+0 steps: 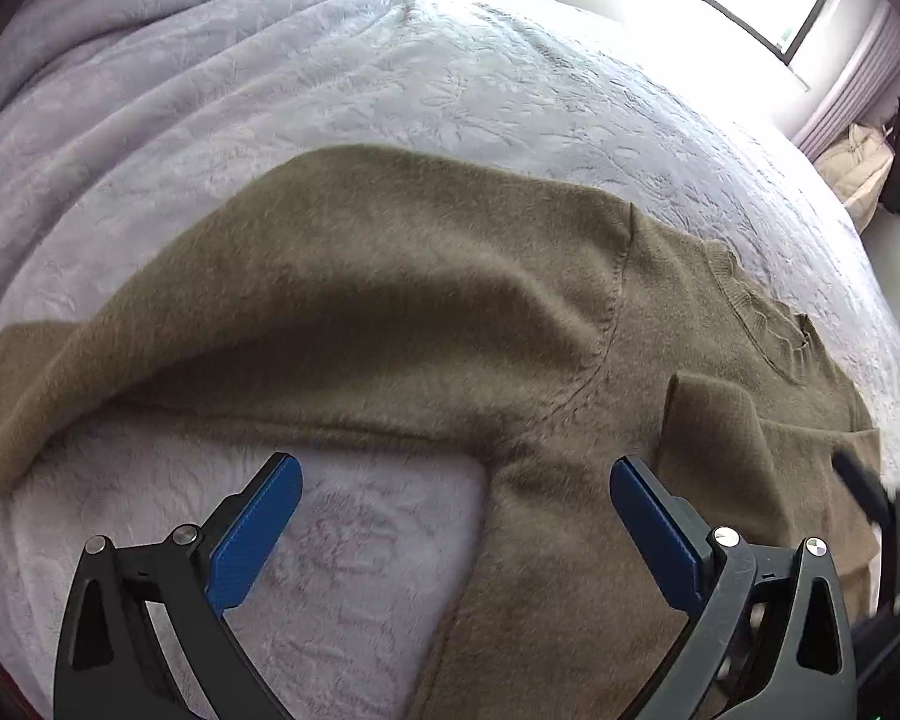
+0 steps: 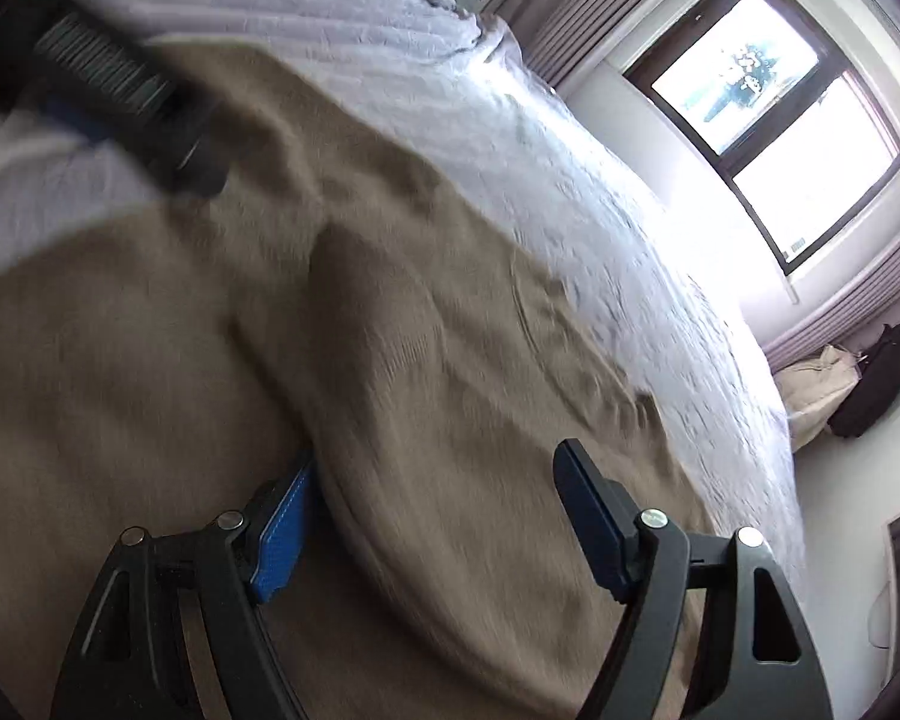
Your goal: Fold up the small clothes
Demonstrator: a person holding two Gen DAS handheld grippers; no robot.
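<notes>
I have the olive-brown sweater spread on the bed, one sleeve trailing off to the left and the other sleeve already laid across the body on the right, below the neckline. My left gripper hangs above the left armpit with its jaws spread wide and nothing between them. The right gripper is also wide open; a raised ridge of knit sits between its blue pads, but I see no pad pressing on it, so I judge it unheld. The right view is smeared, so my aim there is uncertain. The main risk, as I see it, is closing on that ridge and catching more than one layer, which would drag the folded sleeve back out. The plush bedspread could also get pinched with the knit, and the soft bed may let a crease slump
</notes>
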